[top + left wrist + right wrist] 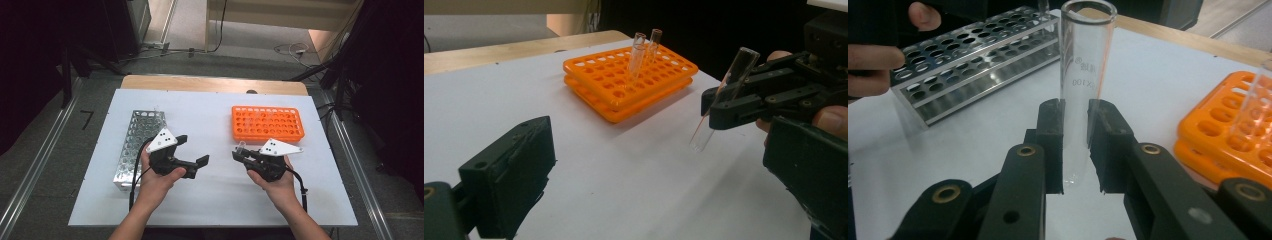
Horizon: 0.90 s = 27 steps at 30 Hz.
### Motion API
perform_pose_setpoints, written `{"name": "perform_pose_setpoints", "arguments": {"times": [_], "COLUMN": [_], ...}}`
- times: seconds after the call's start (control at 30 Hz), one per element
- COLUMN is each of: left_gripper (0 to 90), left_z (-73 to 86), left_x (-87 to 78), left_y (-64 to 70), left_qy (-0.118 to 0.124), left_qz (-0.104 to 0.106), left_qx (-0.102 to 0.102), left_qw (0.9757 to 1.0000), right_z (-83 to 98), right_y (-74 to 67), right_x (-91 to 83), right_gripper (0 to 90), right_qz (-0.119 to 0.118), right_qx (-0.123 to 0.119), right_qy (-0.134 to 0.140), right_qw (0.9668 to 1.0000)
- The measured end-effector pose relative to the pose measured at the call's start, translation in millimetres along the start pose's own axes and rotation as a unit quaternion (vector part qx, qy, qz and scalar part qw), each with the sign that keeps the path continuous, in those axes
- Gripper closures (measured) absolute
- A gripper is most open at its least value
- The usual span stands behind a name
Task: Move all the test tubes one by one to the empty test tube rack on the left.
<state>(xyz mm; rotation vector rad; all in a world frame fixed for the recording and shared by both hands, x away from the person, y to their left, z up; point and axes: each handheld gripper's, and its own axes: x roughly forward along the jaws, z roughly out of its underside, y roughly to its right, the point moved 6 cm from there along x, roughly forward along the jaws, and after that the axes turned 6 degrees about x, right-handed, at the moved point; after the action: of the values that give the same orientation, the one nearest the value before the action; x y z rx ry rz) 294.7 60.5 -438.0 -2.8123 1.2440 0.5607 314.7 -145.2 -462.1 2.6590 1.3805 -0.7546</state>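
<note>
My right gripper [239, 153] is shut on a clear glass test tube [241, 146] and holds it just above the white table, in front of the orange rack [267, 123]. In the right gripper view the tube [1085, 60] stands upright between the two pads of this gripper [1075, 145], its open mouth on top. From the left gripper view the same tube [705, 134] leans in the right gripper [724, 106]. My left gripper [194, 150] stands open with nothing between its jaws, beside the metal rack [140, 140].
Two glass tubes [636, 57] stand in the orange rack [624, 85]. The metal rack [973, 65] lies at the table's left, with one tube at its far end. A wooden strip [215, 84] runs along the far edge of the white table sheet [215, 195].
</note>
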Motion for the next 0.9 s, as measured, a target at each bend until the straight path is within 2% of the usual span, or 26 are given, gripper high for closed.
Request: {"name": "perform_pose_setpoints", "arguments": {"times": [0.2,0.43,0.6,0.9], "left_gripper": [8.0,16.2,25.4,39.6], "left_z": [1.2,2.1,2.6,2.8], "left_x": [7.7,13.5,16.6,22.7], "left_y": [6.9,13.8,20.6,35.6], "left_qy": [-0.015,-0.025,-0.027,-0.028], "left_qz": [-0.007,-0.004,0.004,0.036], "left_qx": [0.004,0.007,0.016,0.032], "left_qw": [0.9999,0.9997,0.9995,0.9985], "right_z": [1.7,4.1,5.2,7.4], "right_y": [-9.8,-19.4,-25.2,-36.4], "right_x": [5.9,13.0,17.8,23.5], "right_gripper": [74.2,74.2,74.2,74.2], "right_qz": [-0.009,-0.017,-0.022,-0.029], "right_qx": [-0.009,-0.019,-0.023,-0.034], "right_qy": [-0.006,-0.014,-0.018,-0.027], "right_qw": [0.9999,0.9996,0.9993,0.9986]}}
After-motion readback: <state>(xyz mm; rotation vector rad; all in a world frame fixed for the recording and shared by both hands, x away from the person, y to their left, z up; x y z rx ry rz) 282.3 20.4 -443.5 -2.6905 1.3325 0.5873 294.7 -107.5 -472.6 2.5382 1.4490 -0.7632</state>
